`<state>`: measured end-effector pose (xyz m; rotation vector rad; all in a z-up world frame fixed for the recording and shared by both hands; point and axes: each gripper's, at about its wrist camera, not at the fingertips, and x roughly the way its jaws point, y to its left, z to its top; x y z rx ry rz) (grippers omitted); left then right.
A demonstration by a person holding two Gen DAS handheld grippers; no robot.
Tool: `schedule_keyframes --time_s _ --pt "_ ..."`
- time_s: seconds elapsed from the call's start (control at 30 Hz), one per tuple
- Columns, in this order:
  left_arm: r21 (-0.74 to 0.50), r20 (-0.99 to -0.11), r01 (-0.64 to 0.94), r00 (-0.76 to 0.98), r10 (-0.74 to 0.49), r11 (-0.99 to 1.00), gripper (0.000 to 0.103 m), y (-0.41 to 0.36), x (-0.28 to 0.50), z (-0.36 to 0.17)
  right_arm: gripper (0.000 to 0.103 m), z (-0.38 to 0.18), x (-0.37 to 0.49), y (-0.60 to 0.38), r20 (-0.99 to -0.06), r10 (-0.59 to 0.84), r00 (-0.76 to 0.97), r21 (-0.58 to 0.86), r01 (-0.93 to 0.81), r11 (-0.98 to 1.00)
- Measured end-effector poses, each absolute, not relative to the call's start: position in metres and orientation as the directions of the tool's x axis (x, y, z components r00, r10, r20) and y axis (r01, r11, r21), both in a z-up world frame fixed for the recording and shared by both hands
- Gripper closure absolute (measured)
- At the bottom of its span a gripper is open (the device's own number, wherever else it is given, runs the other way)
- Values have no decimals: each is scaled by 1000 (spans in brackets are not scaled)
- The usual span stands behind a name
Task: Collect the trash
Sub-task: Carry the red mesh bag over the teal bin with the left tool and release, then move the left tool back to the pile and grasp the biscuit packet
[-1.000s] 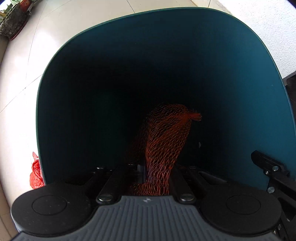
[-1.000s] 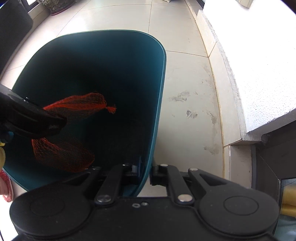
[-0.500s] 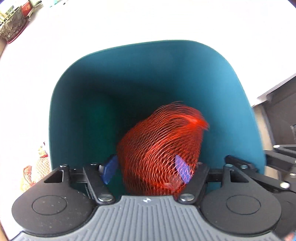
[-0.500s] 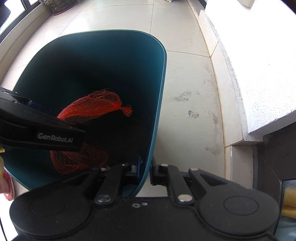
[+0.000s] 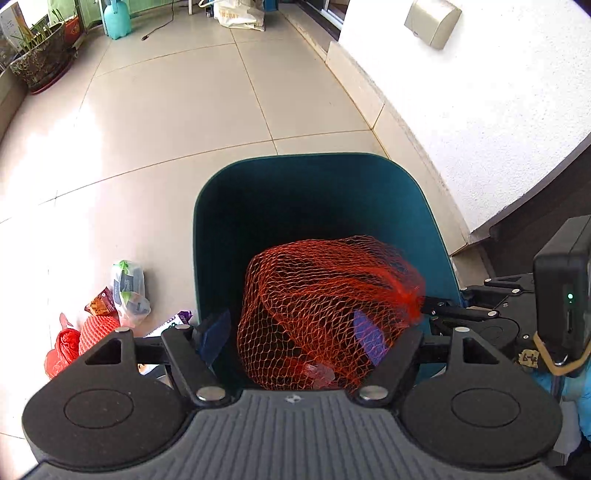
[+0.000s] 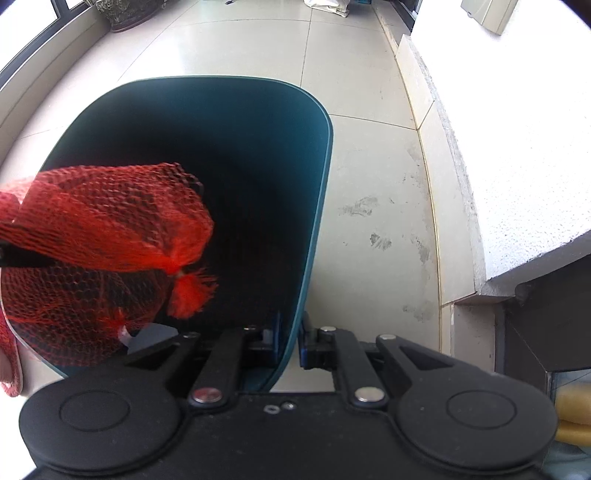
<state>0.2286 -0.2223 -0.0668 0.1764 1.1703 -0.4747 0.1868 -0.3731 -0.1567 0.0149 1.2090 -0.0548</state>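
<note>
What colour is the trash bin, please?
Dark teal; the bin shows best in the right wrist view.

The floor (image 5: 177,110) was laid in large pale glossy tiles with thin grout lines, and carried dark scuff marks (image 6: 360,206) near the white wall's skirting. A teal bin (image 5: 424,206) stood on it beside that wall. Left of the bin lay a cluster of litter: a clear plastic packet with green print (image 5: 129,291), a brown snack wrapper (image 5: 99,304), a red mesh piece (image 5: 98,328) and a red plastic bag (image 5: 61,350), close together. At the far end stood a patterned plant pot (image 5: 42,61), a light blue bottle (image 5: 116,20) and a white bag (image 5: 236,14).
</note>
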Motion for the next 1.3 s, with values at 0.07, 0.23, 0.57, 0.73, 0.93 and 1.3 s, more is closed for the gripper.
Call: schedule_keyframes --time_s 0.07,0.23,0.57,0.73,0.93,1.3 --pt "-120 -906 445 317 -281 887 28 -221 231 -62 95 -156 187 -372 -936 -39 351 -22 53 998" --pt "-176 -897 440 297 -327 881 21 -215 239 -59 95 -155 189 -370 -936 -45 349 -27 55 998" --pt "-219 -901 443 251 -355 870 18 -245 267 -71 95 -150 188 -373 -935 -32 354 -10 62 998" --pt "-247 -939 397 127 -320 884 10 -257 280 -107 95 -151 188 -377 -935 -22 353 1 63 998" --pt "-569 -815 225 -21 -580 791 10 -236 296 -118 95 -152 188 -383 -936 -8 352 18 70 997" --pt "-615 -783 101 34 -621 782 9 -201 295 -129 94 -163 190 -389 -936 -2 352 21 63 998"
